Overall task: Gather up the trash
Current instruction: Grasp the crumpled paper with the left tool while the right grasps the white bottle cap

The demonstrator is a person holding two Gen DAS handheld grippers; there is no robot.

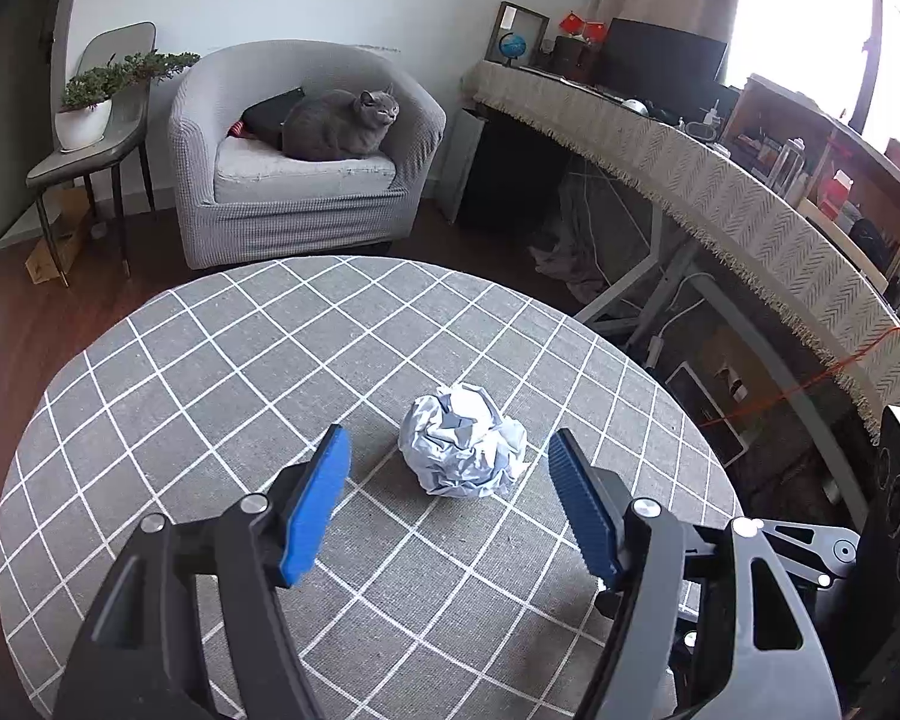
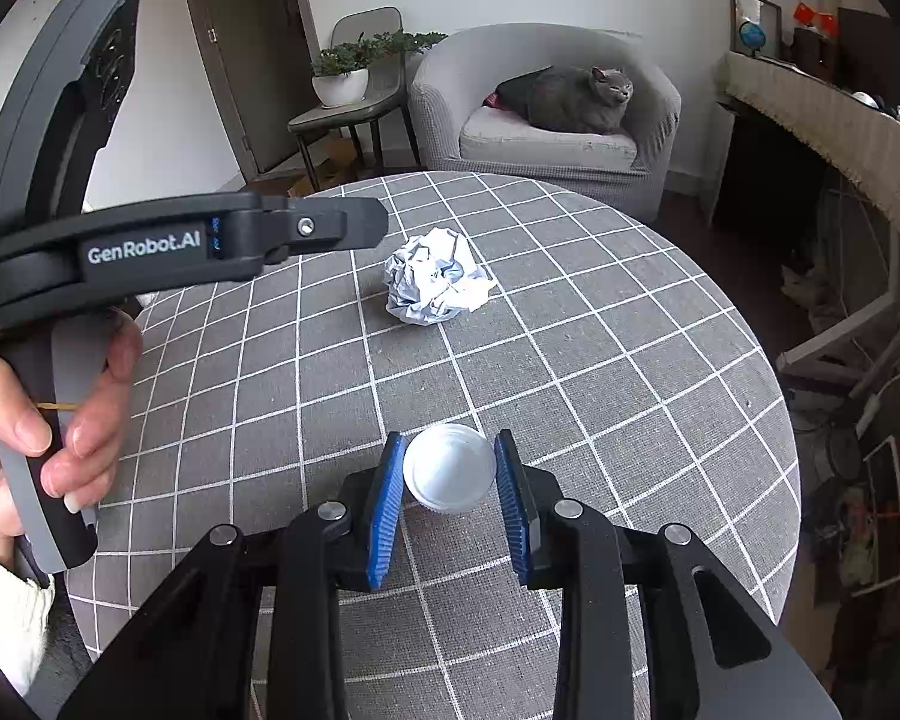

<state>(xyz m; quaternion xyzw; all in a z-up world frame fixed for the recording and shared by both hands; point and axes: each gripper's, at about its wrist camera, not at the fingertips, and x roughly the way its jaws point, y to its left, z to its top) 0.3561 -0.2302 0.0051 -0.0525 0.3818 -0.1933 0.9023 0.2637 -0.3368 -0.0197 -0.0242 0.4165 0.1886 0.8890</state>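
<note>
Left wrist view looks across a round table covered in grey cloth with a white grid, the largest thing in both pictures. Behind it stands a grey tub armchair with a grey cat lying on its seat, and to the armchair's left a grey chair carries a potted plant in a white pot. A long desk draped in a fringed herringbone cloth curves along the right side. On the table, a crumpled ball of white paper lies near the middle of the cloth. The left gripper hangs over the table with its blue pads spread wide, one on each side of the paper ball and neither touching it. In the right wrist view this gripper's black body enters from the left, its handle held by a hand. The right gripper is lower in that view, nearer the table's front edge, its ribbed blue pads pinching a small white cup seen bottom-first, well apart from the paper ball.
</note>
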